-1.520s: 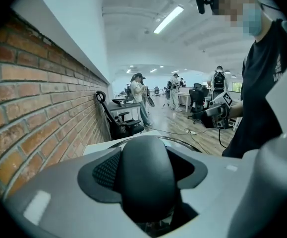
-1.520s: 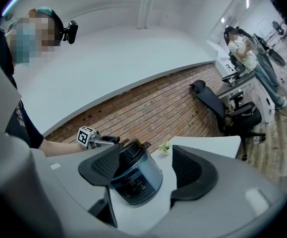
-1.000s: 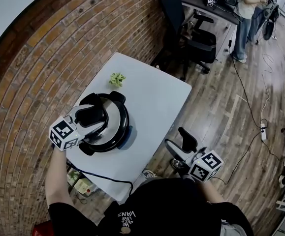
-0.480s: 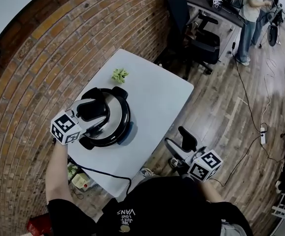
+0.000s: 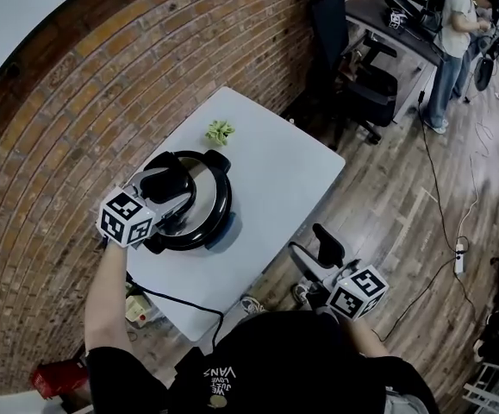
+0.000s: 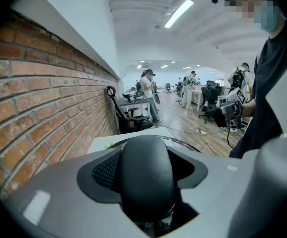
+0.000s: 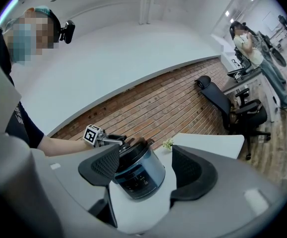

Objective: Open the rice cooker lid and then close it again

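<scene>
Rice cooker (image 5: 221, 203): stands on the white bench (image 5: 275, 171), toward 8 o'clock from the bench's middle in the head view; the right gripper view shows its blue-grey body and dark front panel.
Lid (image 5: 206, 188): sits on top of the cooker; whether it is fully seated or a little raised I cannot tell.
Lid handle (image 6: 148, 177): black and rounded, filling the space between the left claw's jaws.
Left claw (image 5: 173, 195): reaches onto the lid from 8 o'clock, angled downward, its jaws wide and clamped on the lid handle.
Right claw (image 5: 311, 250): jaws apart with nothing between them; held level at 4 o'clock from the cooker, well apart from it, past the bench edge and over the wooden floor (image 5: 387, 222).
Green sprig (image 5: 220, 130): lies on the bench at 12 o'clock from the cooker, near it.
Black cable (image 5: 180, 304): hangs below the bench edge at 6 o'clock.
Brick wall (image 5: 77, 110): runs along the bench at 10 o'clock.
Office chair (image 5: 374, 89): at 2 o'clock, beyond the bench.
</scene>
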The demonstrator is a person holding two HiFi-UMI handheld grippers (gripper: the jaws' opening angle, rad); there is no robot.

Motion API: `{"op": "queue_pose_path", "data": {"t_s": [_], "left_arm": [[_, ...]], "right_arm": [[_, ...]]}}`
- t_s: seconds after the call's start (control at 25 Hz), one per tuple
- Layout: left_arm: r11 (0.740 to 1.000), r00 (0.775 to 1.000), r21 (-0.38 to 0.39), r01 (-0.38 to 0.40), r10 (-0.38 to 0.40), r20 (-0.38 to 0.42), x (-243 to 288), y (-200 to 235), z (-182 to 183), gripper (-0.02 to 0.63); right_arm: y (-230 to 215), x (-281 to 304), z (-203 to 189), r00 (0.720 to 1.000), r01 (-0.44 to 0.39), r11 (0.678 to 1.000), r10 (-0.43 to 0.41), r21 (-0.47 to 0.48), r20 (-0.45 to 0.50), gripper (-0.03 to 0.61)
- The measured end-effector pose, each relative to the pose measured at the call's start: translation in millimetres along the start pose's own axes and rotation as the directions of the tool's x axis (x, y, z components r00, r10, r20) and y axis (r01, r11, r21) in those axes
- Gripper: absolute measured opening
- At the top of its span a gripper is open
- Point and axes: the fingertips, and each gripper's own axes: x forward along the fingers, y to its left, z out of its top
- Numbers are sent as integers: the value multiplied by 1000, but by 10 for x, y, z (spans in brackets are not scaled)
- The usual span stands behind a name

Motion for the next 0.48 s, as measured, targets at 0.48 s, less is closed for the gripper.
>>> {"op": "queue_pose_path", "data": {"t_s": [0.48], "left_arm": [[968,974,-113,-223,225,6,-29,96,-34,282]], "right_arm": [[100,54,80,991,-125,992,123,-33,-51,327]]}}
